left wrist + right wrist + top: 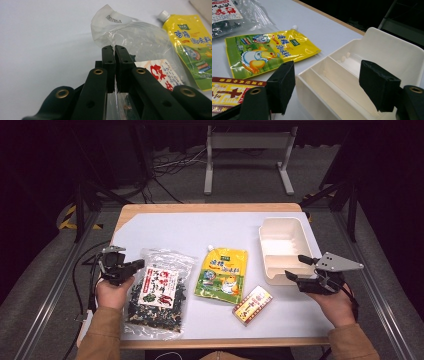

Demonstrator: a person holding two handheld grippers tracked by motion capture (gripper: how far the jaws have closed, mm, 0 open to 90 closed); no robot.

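A person sits at a white worktop with a light wooden edge, holding a black two-fingered gripper in each hand.

The left gripper is at the left side of the worktop, at the upper left edge of a clear plastic bag of dark dried food with a red and white label. Seen from the left gripper view, its fingers are pressed together and clamped on the bag's clear plastic near its edge. Most of the bag lies flat on the worktop in front of the person's left arm.

Just right of the bag lies a yellow and green spouted sauce pouch with a white cap pointing away from the person. Near its lower right corner lies a small red and yellow box.

The right gripper is at the right side of the worktop, at the near edge of an empty cream plastic lunch box with a dividing wall inside. Its fingers stand well apart, one on either side of the box's near corner, and I cannot tell whether they touch it.
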